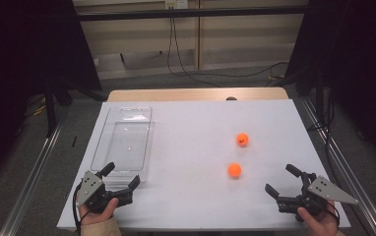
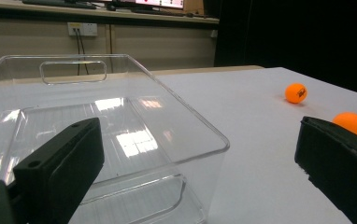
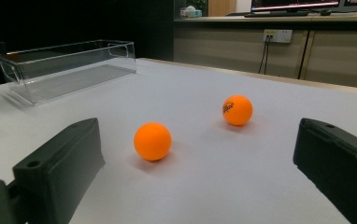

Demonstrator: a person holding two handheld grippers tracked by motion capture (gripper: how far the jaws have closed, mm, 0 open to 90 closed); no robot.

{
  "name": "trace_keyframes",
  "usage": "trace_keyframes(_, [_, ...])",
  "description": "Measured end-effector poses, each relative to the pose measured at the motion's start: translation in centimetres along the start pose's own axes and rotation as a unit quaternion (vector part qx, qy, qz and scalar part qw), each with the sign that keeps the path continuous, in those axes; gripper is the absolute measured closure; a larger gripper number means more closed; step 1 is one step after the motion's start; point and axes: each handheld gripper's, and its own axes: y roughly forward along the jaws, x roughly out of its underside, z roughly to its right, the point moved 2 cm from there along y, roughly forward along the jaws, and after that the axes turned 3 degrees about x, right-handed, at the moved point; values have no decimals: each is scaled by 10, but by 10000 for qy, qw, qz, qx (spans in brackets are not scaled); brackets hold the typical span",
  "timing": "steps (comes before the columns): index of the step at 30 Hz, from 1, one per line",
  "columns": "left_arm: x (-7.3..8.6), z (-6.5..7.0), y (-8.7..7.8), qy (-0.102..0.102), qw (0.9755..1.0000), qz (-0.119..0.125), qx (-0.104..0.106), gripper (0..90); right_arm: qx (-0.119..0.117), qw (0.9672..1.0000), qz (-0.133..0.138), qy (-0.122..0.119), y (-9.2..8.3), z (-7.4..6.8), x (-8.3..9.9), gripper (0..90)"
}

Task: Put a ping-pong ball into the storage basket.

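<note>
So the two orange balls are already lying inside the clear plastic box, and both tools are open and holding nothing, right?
Not quite. The two orange balls, the near ball and the far ball, lie on the white table, well apart from the clear plastic box, which holds nothing; the high view shows this. The left tool and right tool are indeed open and holding nothing.

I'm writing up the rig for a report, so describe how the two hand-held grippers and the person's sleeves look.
Both the left gripper and the right gripper are black, each with two blocky black fingers that have a small hole near the tip. A grey three-cornered plate dotted with small holes sits on top of each. A thin black cable trails from each. A beige sleeve cuff shows at the left wrist.
</note>
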Motion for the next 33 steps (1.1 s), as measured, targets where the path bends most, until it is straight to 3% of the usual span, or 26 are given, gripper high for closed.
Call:
trace_keyframes(10, [-3,5,2,-46,9999,35,88,14,19,10000,-24,-51,0,0,0,10])
trace_keyframes(12, [-4,7,3,-41,9999,21,101,14,38,9999,-34,-148,0,0,0,8])
trace_keyframes(25, [-10,20,12,16,9996,-44,278,14,43,10000,-35,-67,0,1,0,9])
trace_keyframes(33, [-13,27,19,-92,9991,-85,410,13,17,9999,-68,-76,0,2,0,9])
